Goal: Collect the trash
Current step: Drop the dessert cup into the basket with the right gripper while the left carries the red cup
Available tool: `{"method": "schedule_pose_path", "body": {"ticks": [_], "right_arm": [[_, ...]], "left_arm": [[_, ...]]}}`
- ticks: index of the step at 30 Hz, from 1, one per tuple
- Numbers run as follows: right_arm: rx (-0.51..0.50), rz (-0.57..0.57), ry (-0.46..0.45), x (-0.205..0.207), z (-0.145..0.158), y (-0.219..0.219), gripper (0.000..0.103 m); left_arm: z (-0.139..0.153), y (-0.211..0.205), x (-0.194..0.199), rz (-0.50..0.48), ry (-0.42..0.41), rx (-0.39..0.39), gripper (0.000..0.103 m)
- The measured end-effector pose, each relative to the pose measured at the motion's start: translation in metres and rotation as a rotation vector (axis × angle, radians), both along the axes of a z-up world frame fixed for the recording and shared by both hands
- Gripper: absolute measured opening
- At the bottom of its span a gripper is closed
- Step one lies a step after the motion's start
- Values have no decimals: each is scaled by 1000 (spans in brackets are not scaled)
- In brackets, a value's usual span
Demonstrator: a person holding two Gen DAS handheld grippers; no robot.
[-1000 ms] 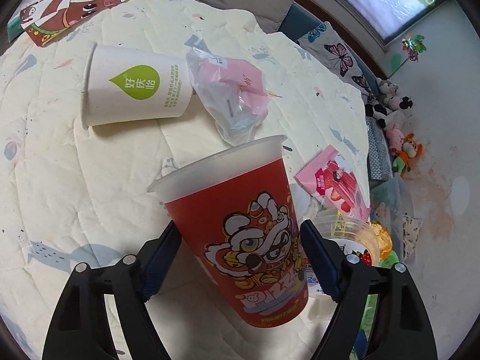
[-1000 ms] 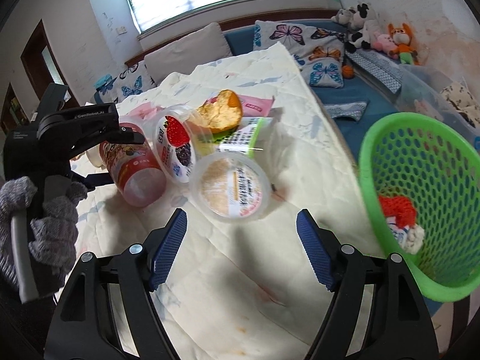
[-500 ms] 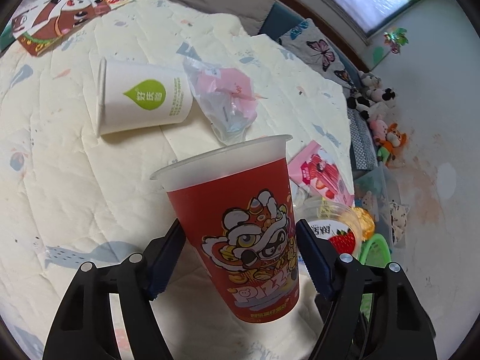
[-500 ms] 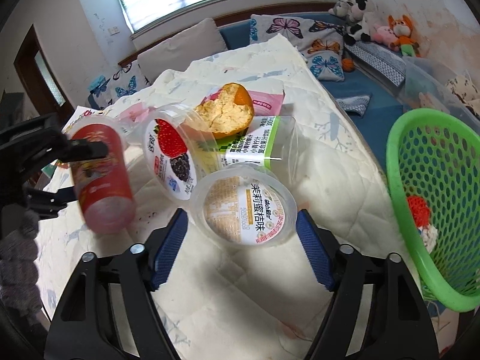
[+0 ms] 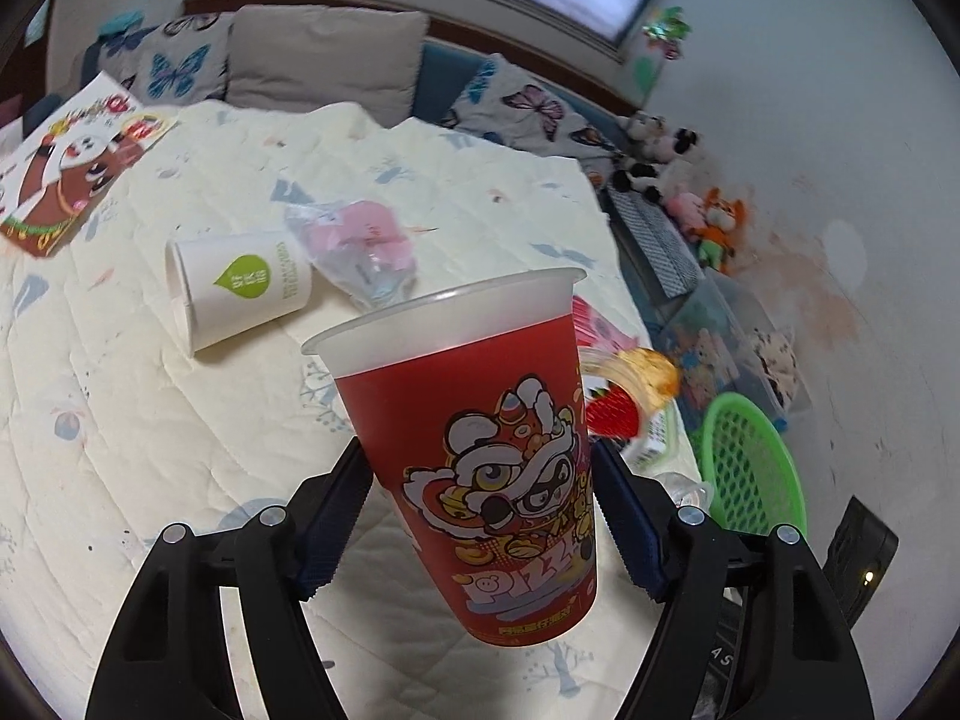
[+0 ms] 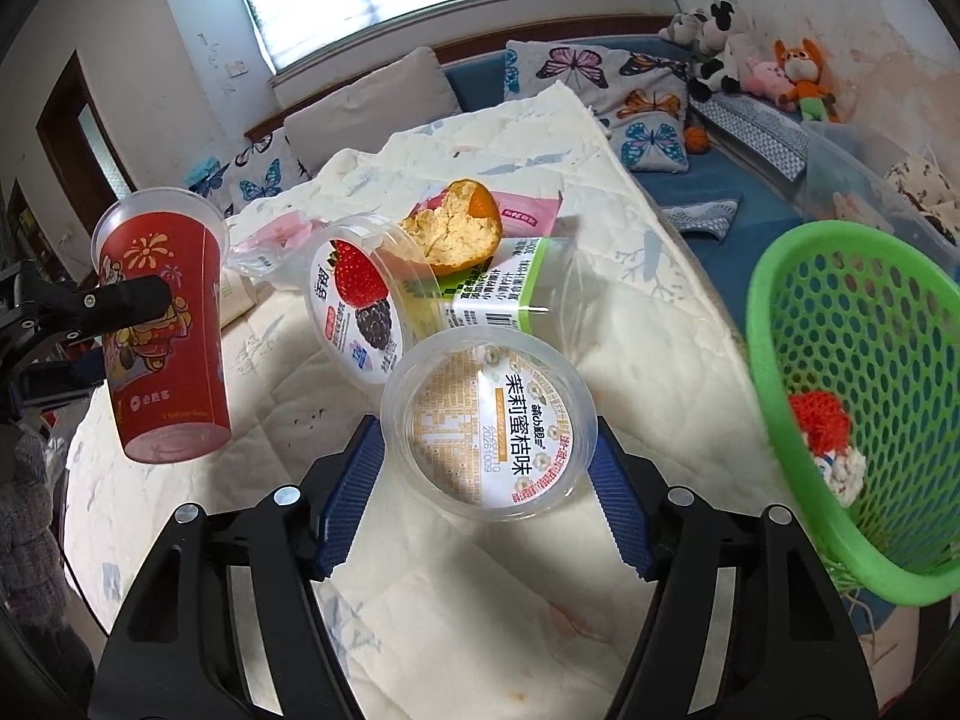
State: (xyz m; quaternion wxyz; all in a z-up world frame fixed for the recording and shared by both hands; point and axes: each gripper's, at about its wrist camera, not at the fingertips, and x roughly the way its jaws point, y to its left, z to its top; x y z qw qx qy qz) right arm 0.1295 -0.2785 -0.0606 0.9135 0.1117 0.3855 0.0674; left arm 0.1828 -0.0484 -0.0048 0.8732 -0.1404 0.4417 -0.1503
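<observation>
1. The red cup point(image 5: 480, 456) is clamped upright between the pads of the left gripper point(image 5: 480, 516), clear of the quilt point(image 5: 150, 420); in the right wrist view the same cup point(image 6: 165, 330) hangs at the far left, above the quilt's edge.
2. The right gripper point(image 6: 486, 480) has its jaws closing around a clear tub point(image 6: 489, 426) lying on its side; both blue pads stand right at the tub's walls, and I cannot tell whether they press on it.
3. Just beyond the tub lies a strawberry tub point(image 6: 360, 306), also on its side, with an orange peel point(image 6: 456, 234) resting at its far rim and a green-and-white carton point(image 6: 504, 294) beside it.
4. A pink wrapper point(image 6: 528, 213) lies behind the peel.
5. A green basket point(image 6: 840, 420) stands at the right, off the quilt, holding a red and white scrap point(image 6: 822, 438).
6. Far left on the quilt, a white paper cup point(image 5: 240, 294) lies on its side, touching a clear bag point(image 5: 360, 258) with pink contents.
7. A picture book point(image 5: 72, 162) lies at the far left corner.
8. Butterfly pillows point(image 6: 588, 69) and plush toys point(image 6: 750, 72) line the far bench.
</observation>
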Motion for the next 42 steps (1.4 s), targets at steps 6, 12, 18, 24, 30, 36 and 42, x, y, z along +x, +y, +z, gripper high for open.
{"method": "schedule_pose_path", "body": {"ticks": [6,12,18,24,30,36,42], "right_arm": [[-19,-1,-26,-19,11,-8,68],[-34,-37,-40,-36,19,-29,68],[-43,-106,-42,-49,24,-64,68],[-53,-190,-32,-61,23,-101,69],[-57,-272,-5,-70,16,-142,69],[-60,-333,21,-78,8,-174,69],[-68,-355,44,-78,-2,-188,69]], "left_arm": [[15,-13,-14,-80,-39,5,71],[29,-40,-22,-158,-64,-5,71],[38,-76,-22,-241,-69,-11,71],[41,-113,-20,-300,-61,-3,71],[46,-143,-20,-348,-65,6,71],[46,-172,-17,-383,-66,29,71],[43,-198,-16,-415,-69,61,71]]}}
